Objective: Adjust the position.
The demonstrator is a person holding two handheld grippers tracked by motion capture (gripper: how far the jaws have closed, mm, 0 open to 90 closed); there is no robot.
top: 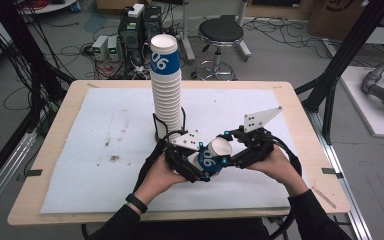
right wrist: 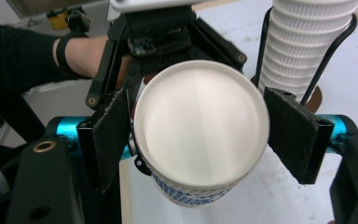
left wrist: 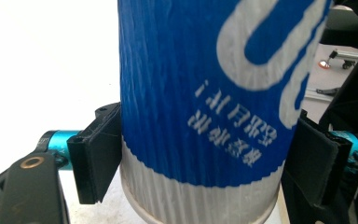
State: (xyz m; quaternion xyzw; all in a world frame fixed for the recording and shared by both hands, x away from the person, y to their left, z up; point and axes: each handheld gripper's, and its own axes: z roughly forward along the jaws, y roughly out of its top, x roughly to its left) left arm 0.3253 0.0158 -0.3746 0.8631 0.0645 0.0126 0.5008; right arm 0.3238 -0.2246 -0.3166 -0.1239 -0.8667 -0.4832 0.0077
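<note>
A blue and white paper cup [top: 214,156] printed "06" hangs tilted above the white mat, between both grippers. My left gripper [top: 198,164] is shut on its ribbed body; in the left gripper view both pads [left wrist: 95,154] press the sides of the cup [left wrist: 200,93]. My right gripper [top: 231,150] meets it from the right, at the rim. In the right gripper view the open mouth of the cup [right wrist: 200,126] faces the camera, with my right gripper [right wrist: 198,133] shut on the rim, a pad touching each side.
A tall stack of matching cups [top: 166,85] stands in a black wire holder [top: 155,126] just behind the hands. It also rises at the top right as the cup stack [right wrist: 303,42]. A stained white mat [top: 105,140] covers the table. A stool [top: 220,32] and electronics sit on the floor beyond.
</note>
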